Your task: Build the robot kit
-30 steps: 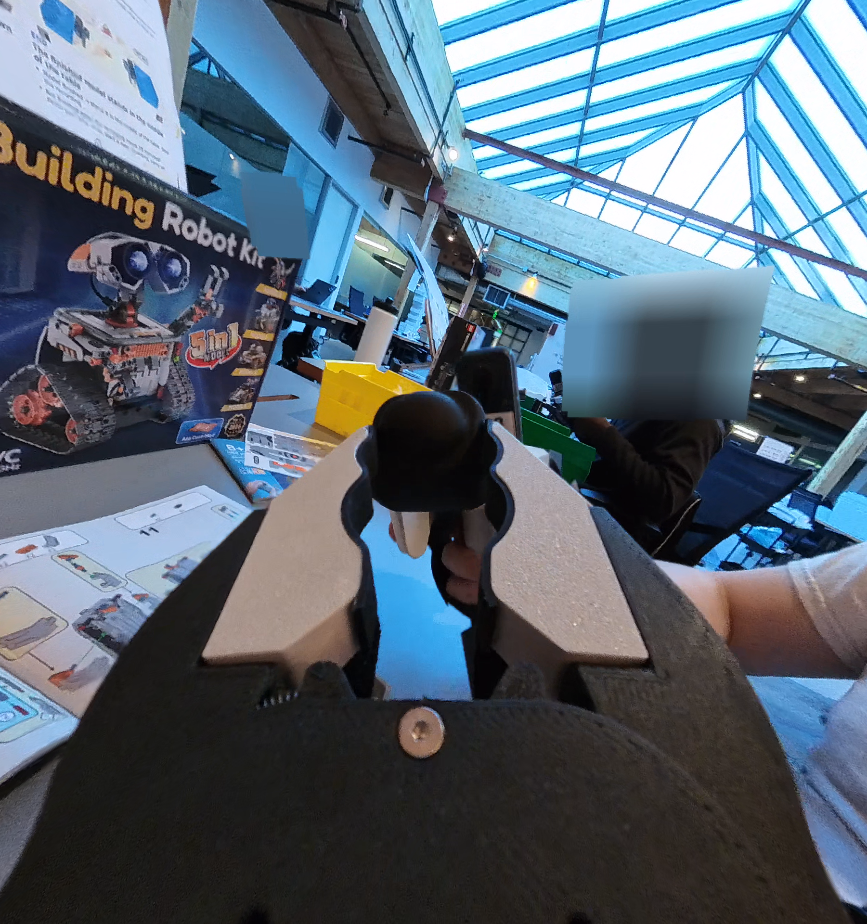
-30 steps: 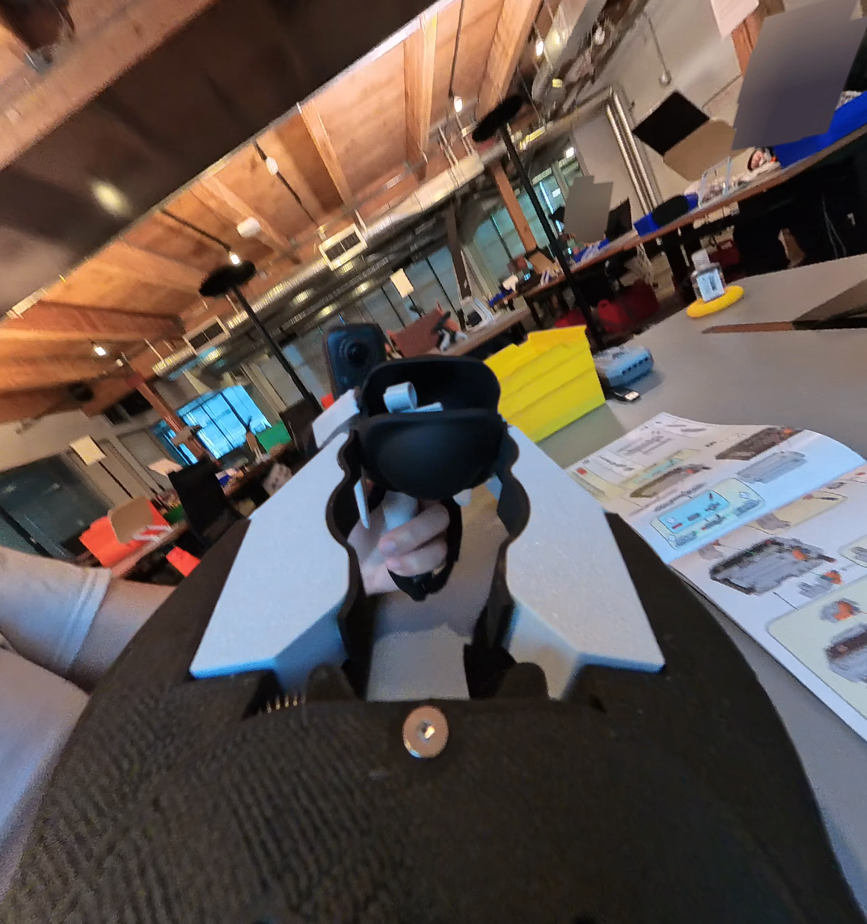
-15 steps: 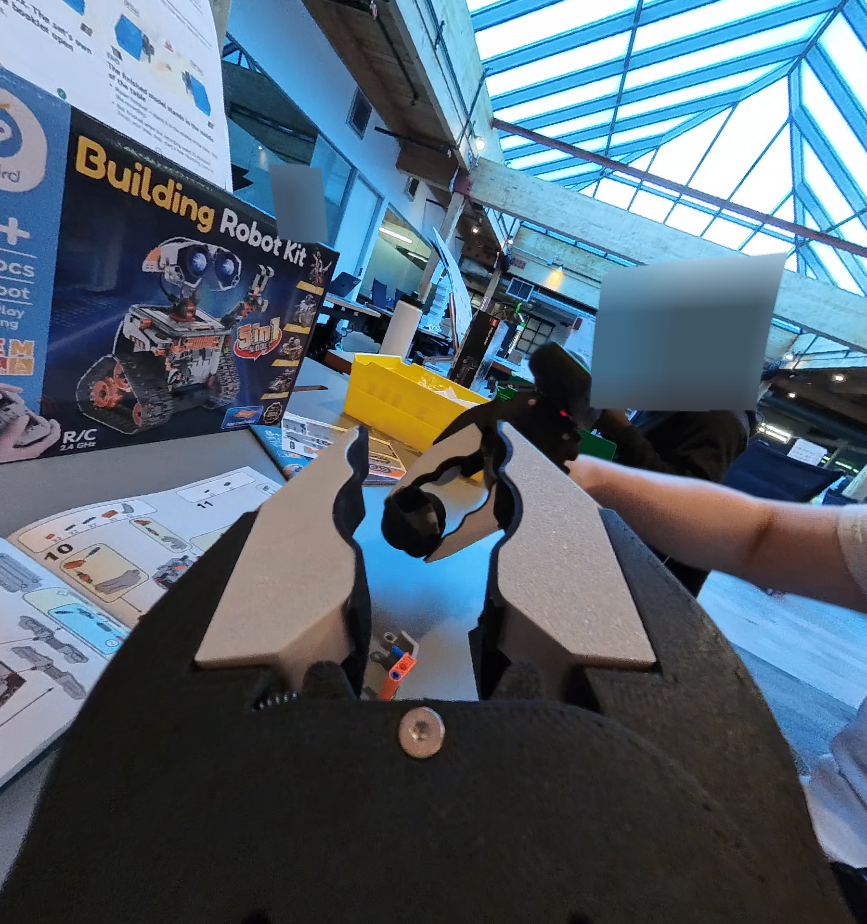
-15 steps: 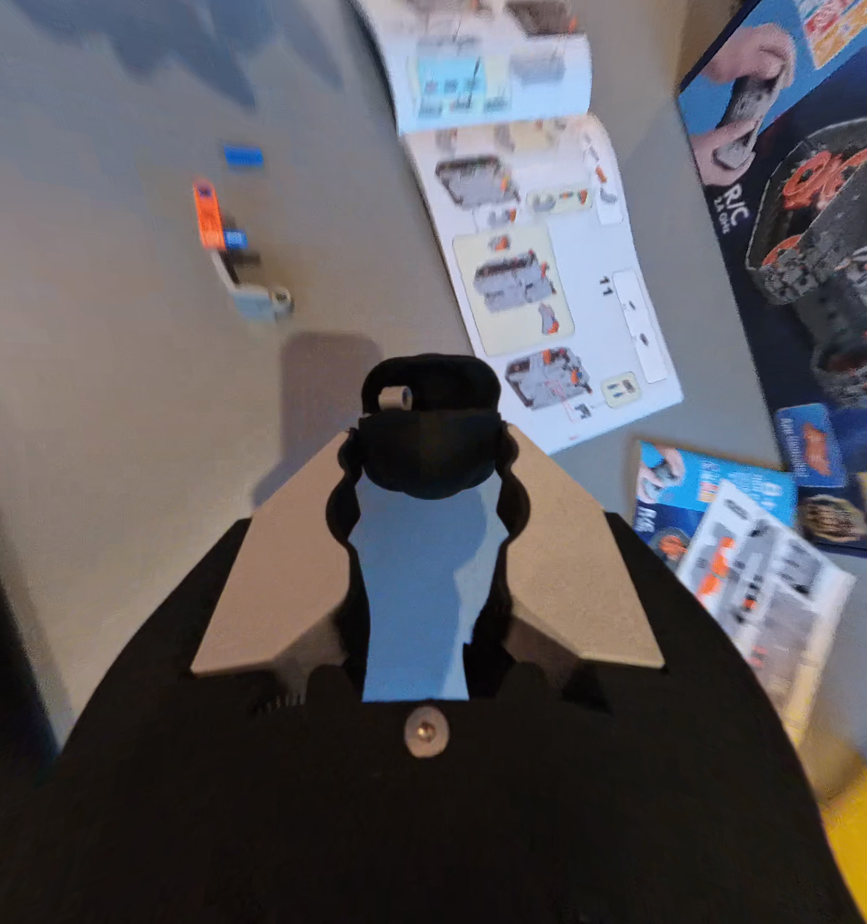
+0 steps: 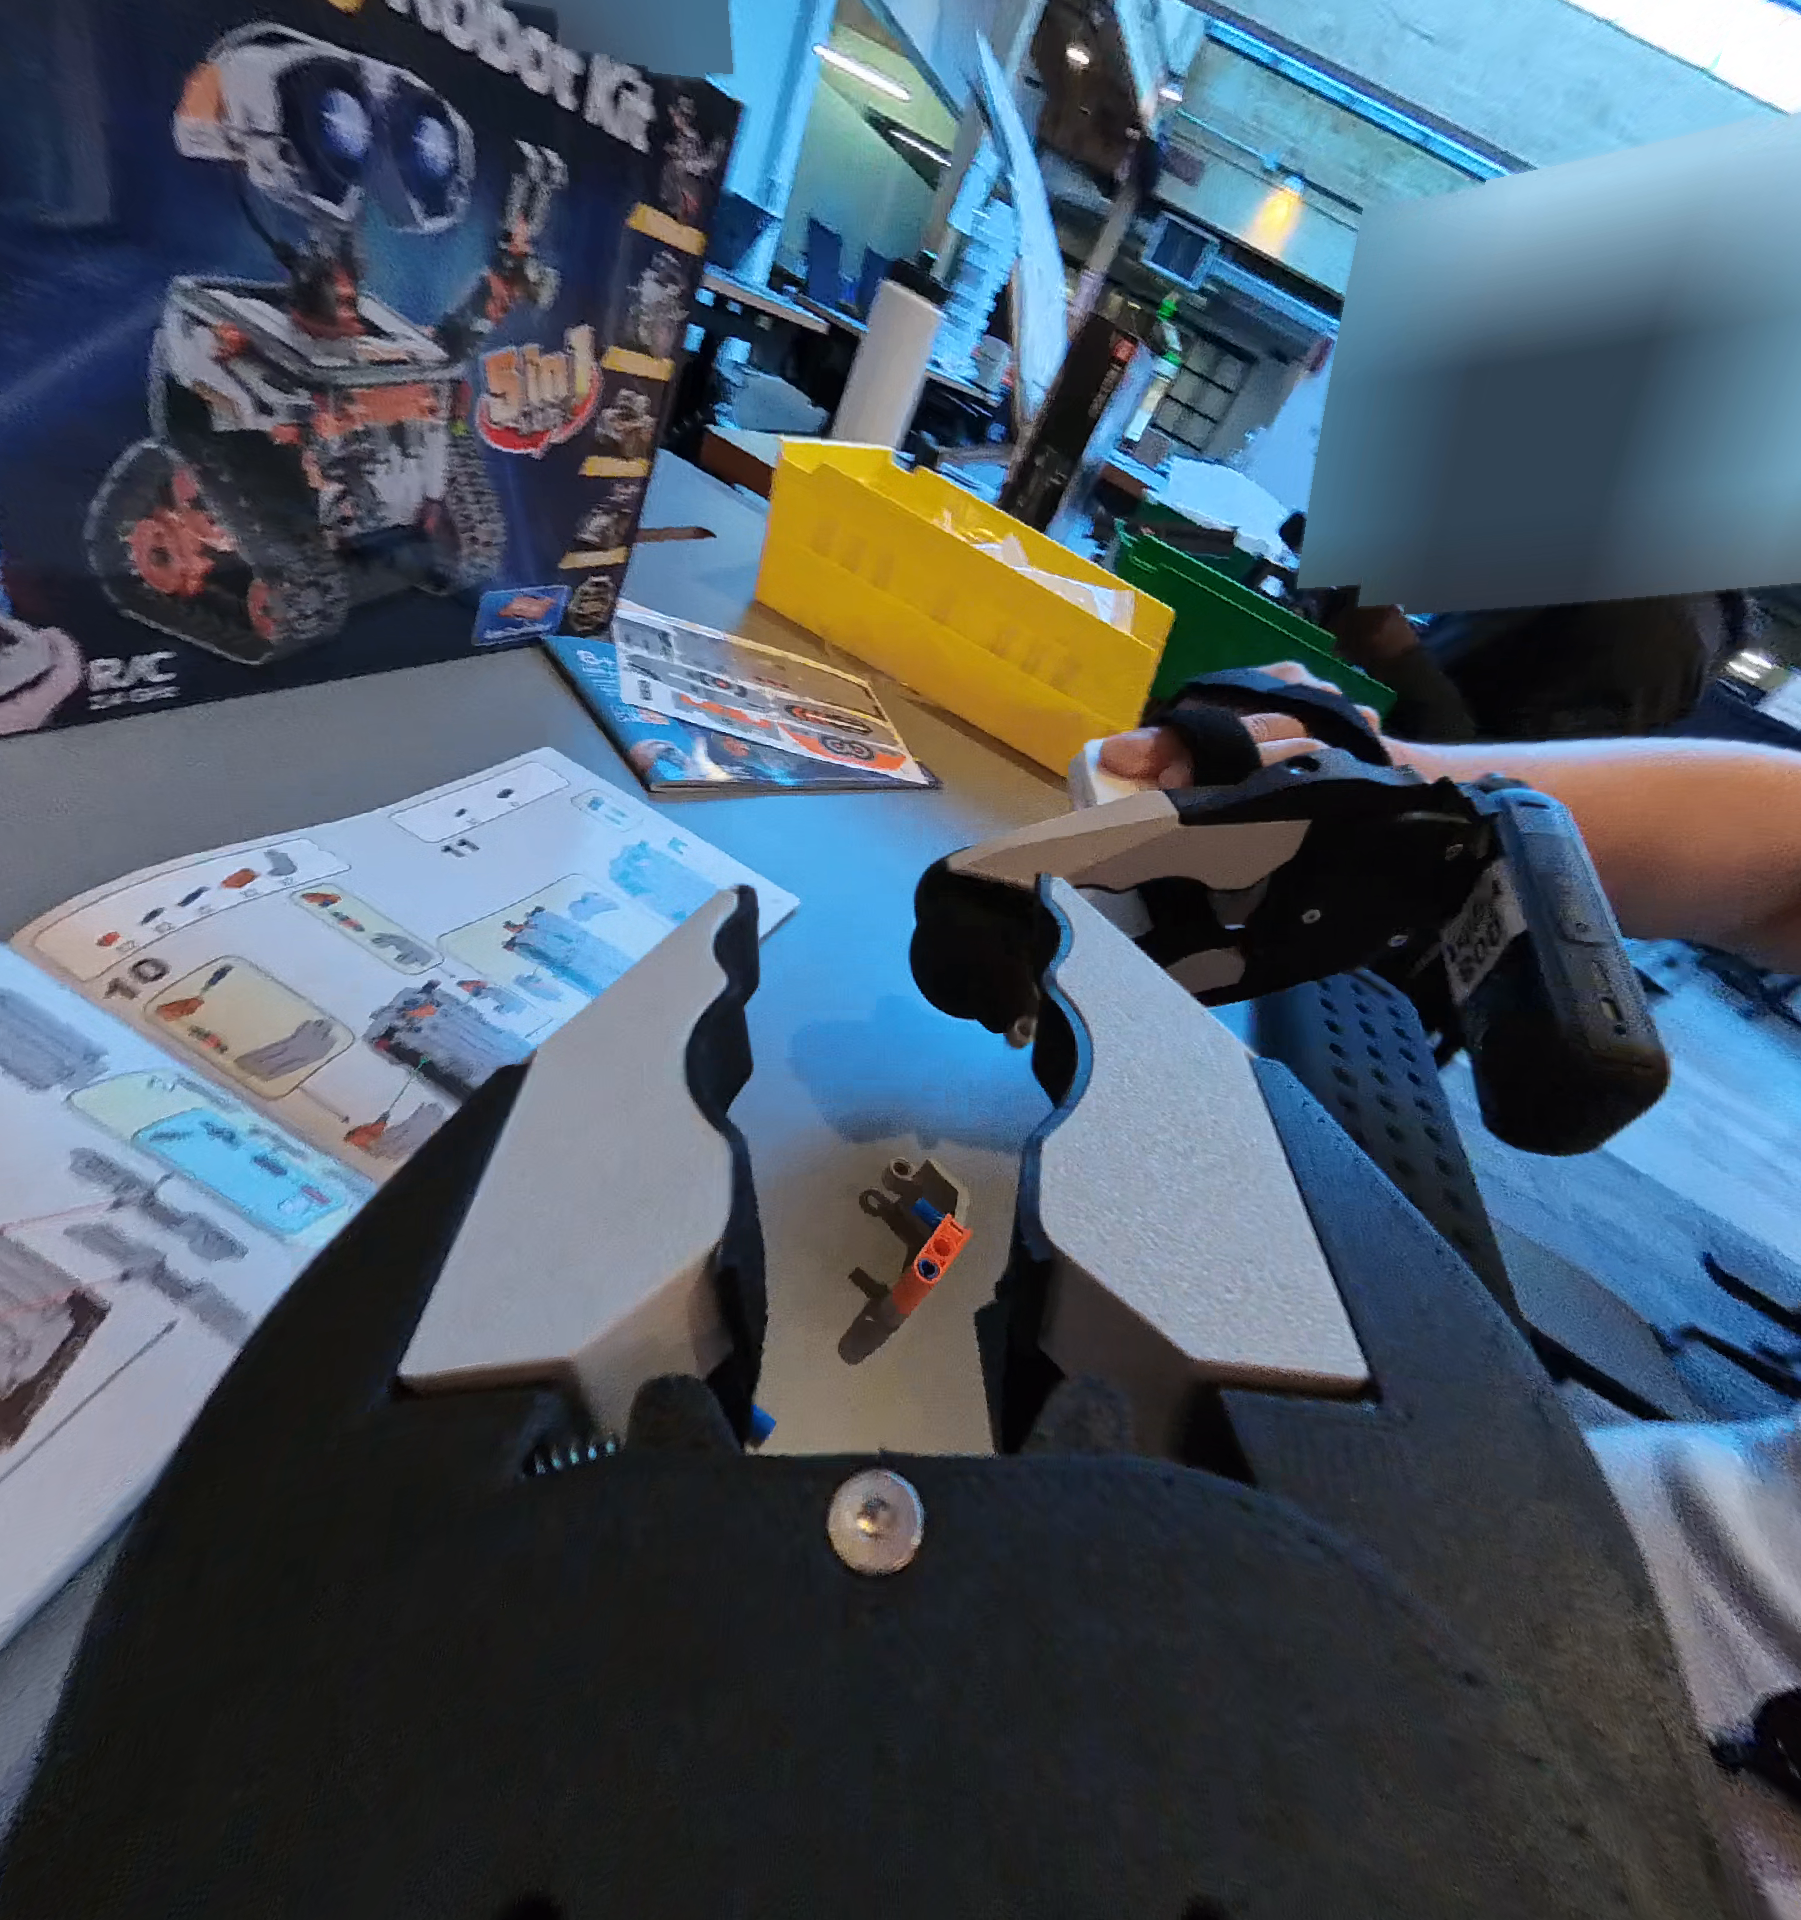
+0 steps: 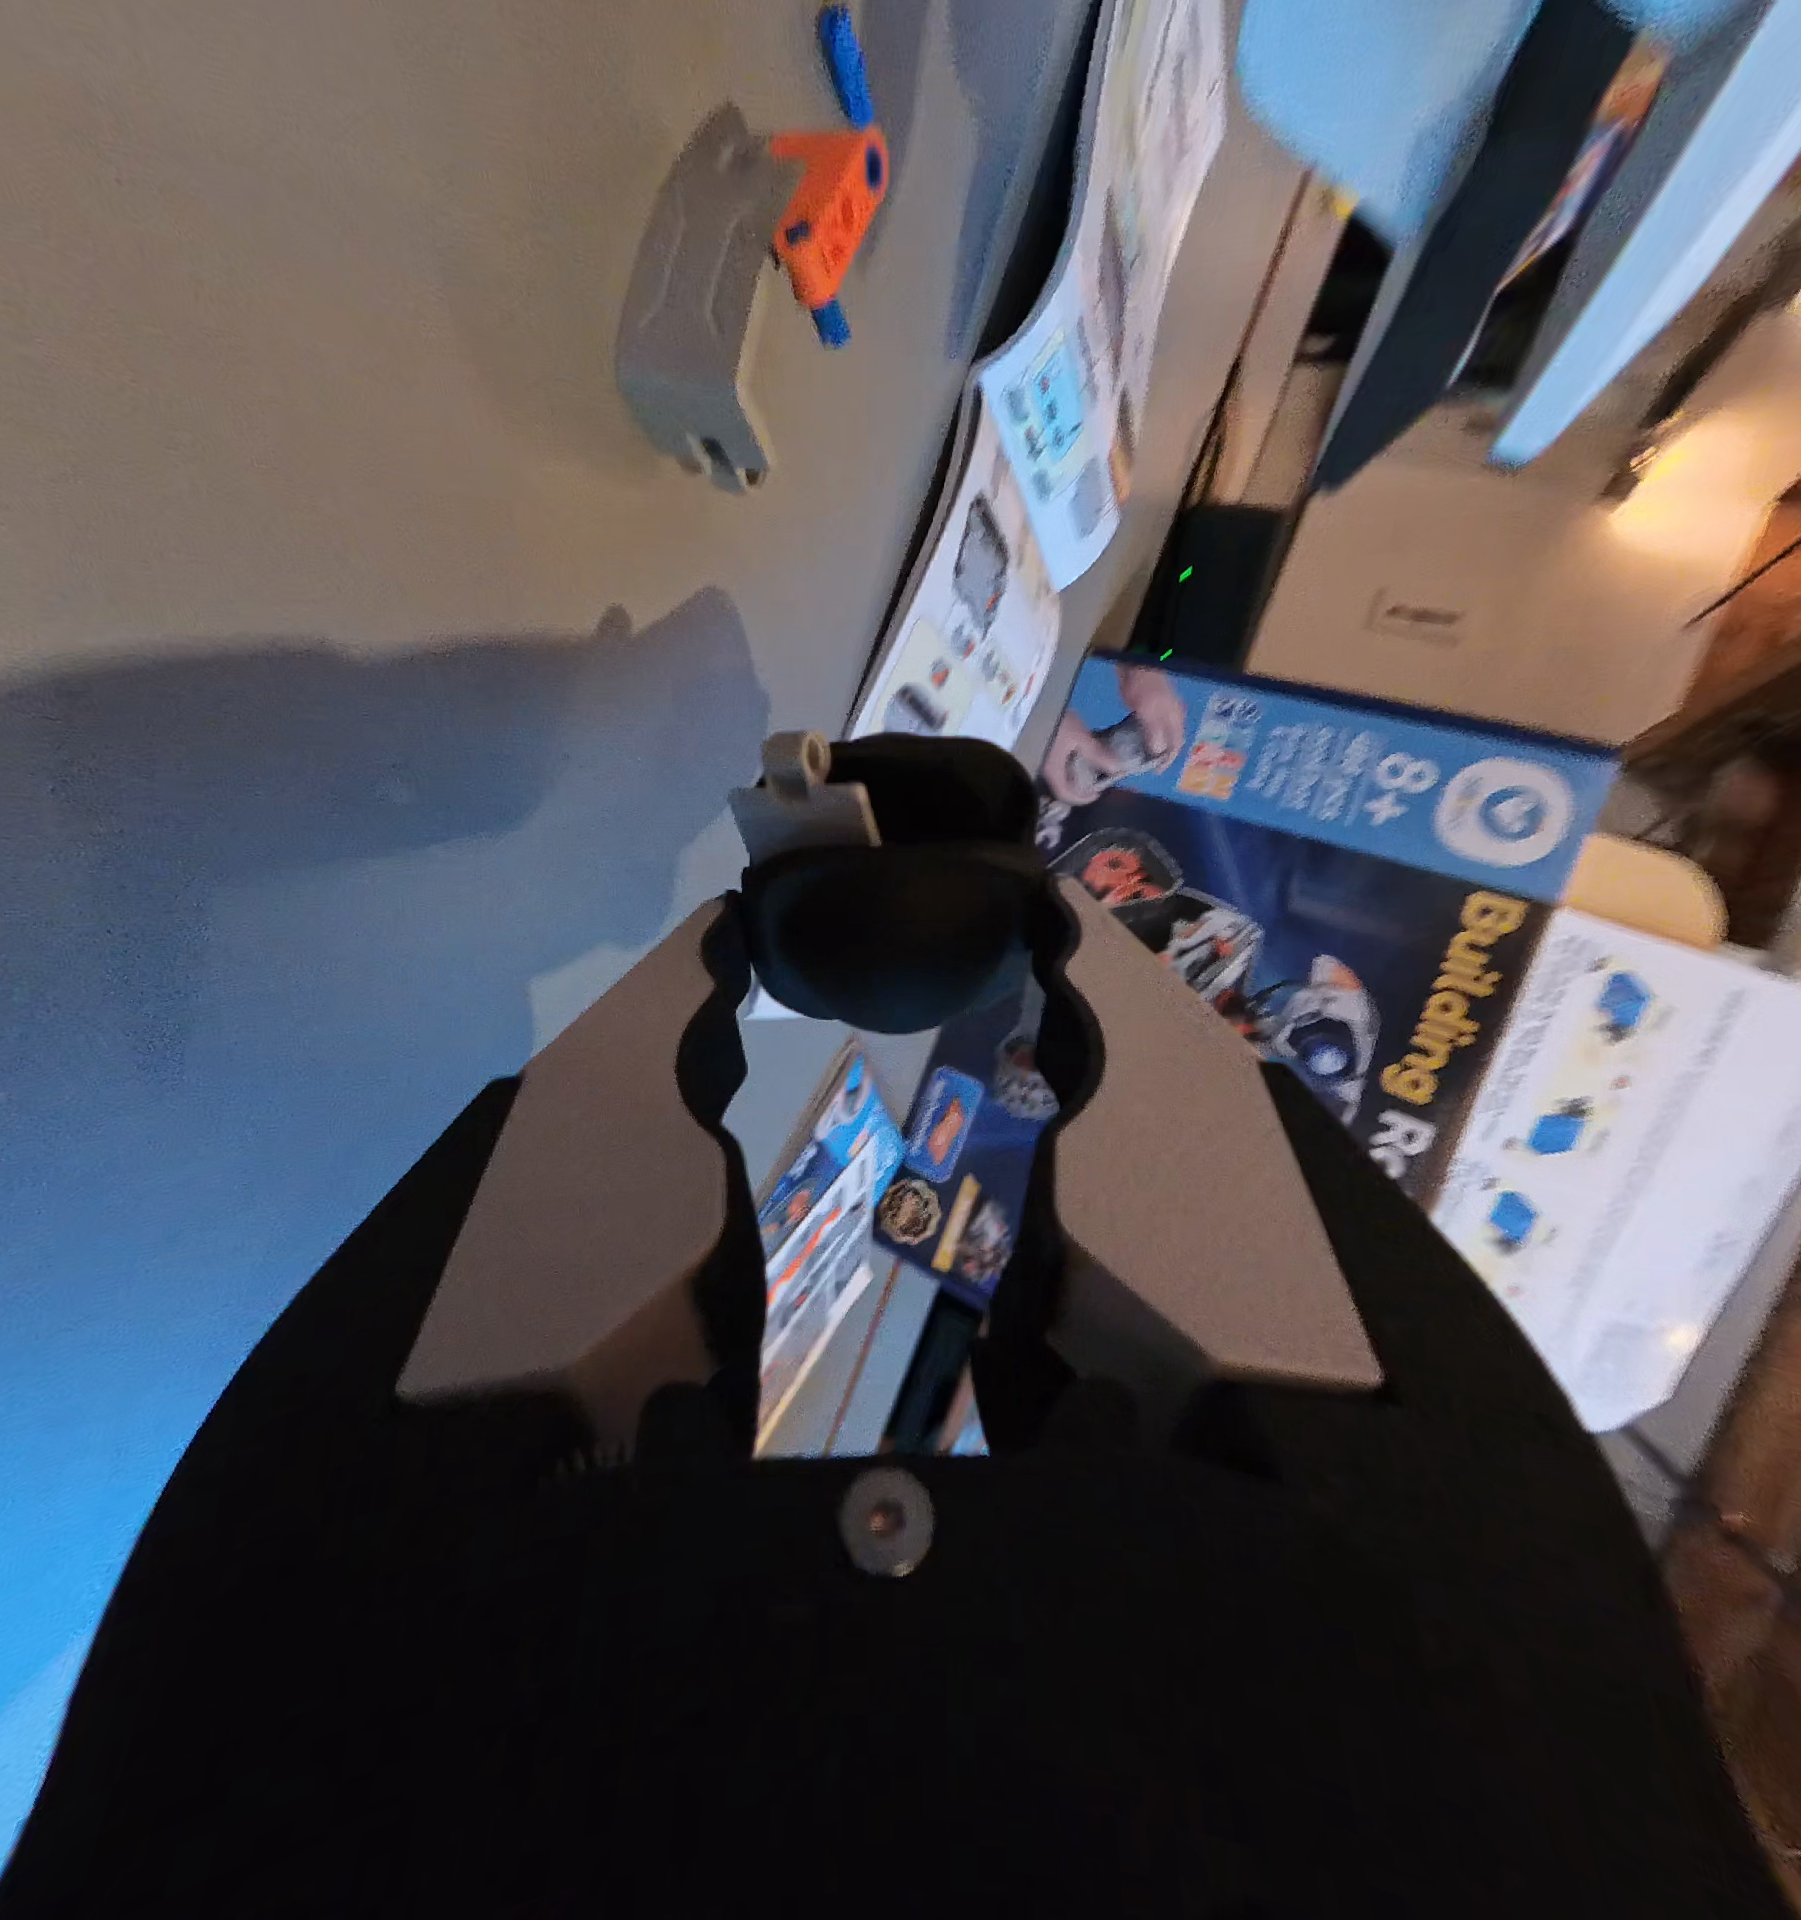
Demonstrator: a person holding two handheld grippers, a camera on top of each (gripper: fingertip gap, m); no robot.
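Two grippers: left gripper (image 5: 891, 966), jaws wide, over brick assembly (image 5: 908, 1252) at table (image 5: 854, 873) centre; right gripper (image 6: 891, 894) at 2 o'clock, pinching grey piece (image 6: 797, 795), likely to slip if grip slackens.

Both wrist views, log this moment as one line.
left gripper: open, empty | right gripper: shut on small grey piece | grey-orange brick assembly: on table, between left fingers
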